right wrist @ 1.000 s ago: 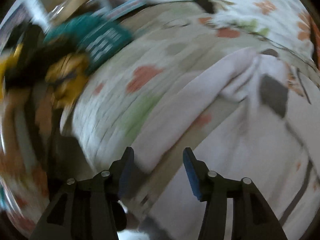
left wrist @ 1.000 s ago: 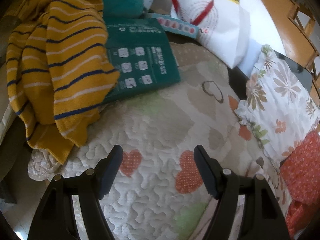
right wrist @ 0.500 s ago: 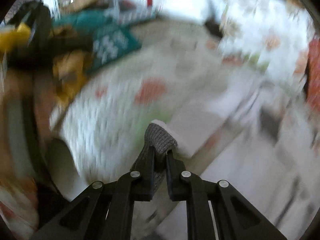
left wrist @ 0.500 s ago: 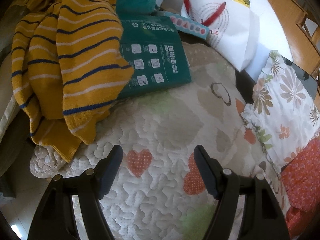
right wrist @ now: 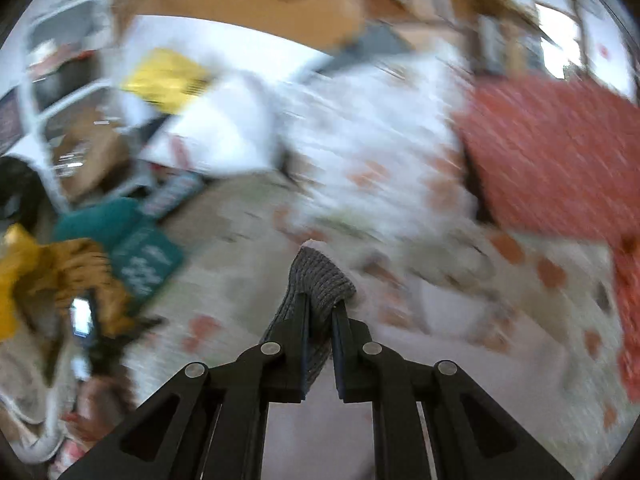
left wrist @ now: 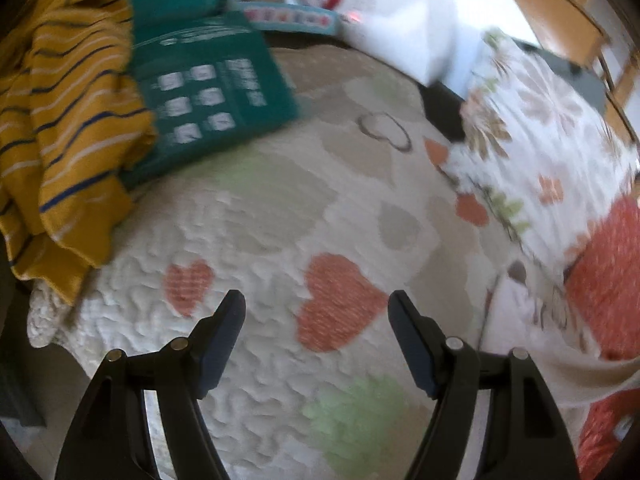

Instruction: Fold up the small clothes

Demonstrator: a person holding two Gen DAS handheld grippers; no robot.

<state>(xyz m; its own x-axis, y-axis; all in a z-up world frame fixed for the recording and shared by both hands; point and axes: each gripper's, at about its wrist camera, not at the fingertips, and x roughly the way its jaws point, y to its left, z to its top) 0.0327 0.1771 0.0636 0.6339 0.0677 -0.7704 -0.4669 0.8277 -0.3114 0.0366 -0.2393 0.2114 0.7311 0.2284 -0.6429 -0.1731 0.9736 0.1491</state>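
Nearest, the right tongs (right wrist: pixel 320 320) are clenched on a grey ribbed knit cuff (right wrist: pixel 320 280), part of a pale garment (left wrist: pixel 516 300) whose body is mostly cut off at the lower right edge of the left view; what kind of garment it is I cannot make out. The left tongs (left wrist: pixel 316 320) stand released, nothing between them, above a quilted bed cover (left wrist: pixel 280 220) printed with orange, beige and green hearts. The cover is puckered all over and rounds off at its near left corner.

Further off on the left, a mustard striped sweater (left wrist: pixel 68 120) lies heaped, draped partly over a dark green printed packet (left wrist: pixel 216 92). To the right sits a floral pillow (left wrist: pixel 540 152), and a red dotted fabric (left wrist: pixel 604 272) beside it. Beyond them a white bag (left wrist: pixel 400 20) with red marks rests near the far edge, then a wooden floor (left wrist: pixel 532 0) and chair legs. The right view is heavily smeared, so its far clutter stays unreadable.
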